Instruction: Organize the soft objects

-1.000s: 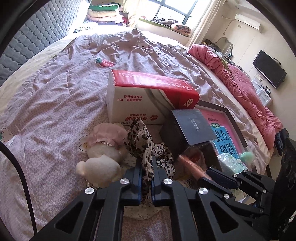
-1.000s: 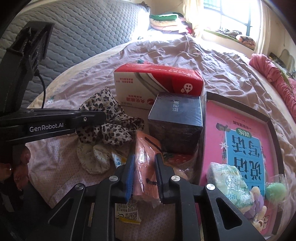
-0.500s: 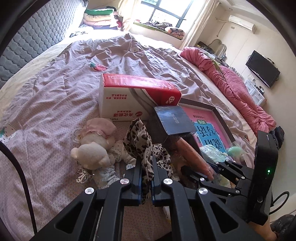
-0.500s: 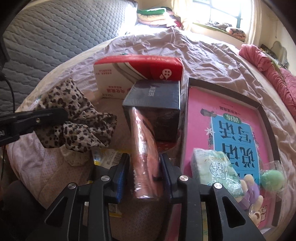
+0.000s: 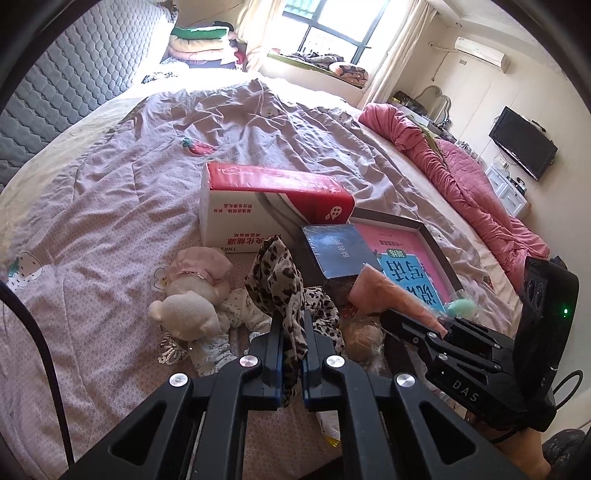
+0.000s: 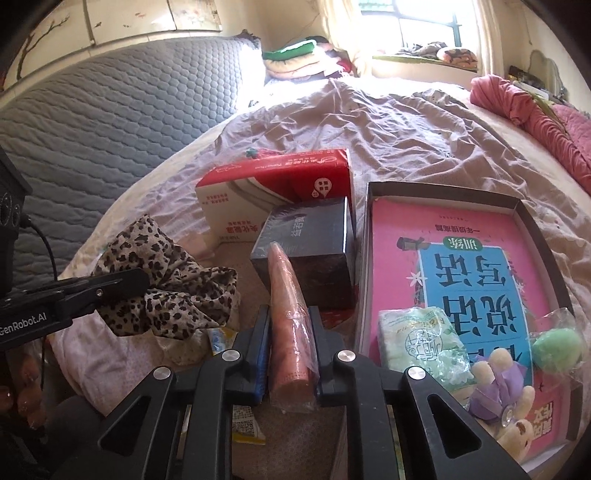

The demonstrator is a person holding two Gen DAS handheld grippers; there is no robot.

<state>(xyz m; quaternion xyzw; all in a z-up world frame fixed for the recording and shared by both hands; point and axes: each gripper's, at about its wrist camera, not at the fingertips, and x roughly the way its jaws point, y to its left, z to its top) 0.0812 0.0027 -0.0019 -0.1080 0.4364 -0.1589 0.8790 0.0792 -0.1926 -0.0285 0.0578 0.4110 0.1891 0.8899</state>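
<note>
Scarf (image 5: pixel 286 291) hangs pinched in my left hand-held gripper (image 5: pixel 293 354); my right hand-held gripper (image 6: pixel 290 350) clamps a pink wrapped roll (image 6: pixel 290 306), both lifted clear of the bed (image 5: pixel 110 192), probably for the tray (image 6: pixel 443 194) ahead-right.

Daylight from the window (image 5: pixel 332 33) overexposes the far bedding; fisheye edges curve and darken.

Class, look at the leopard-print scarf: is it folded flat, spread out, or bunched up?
Bunched up: the leopard-print scarf hangs crumpled in loose folds from the shut left gripper.
</note>
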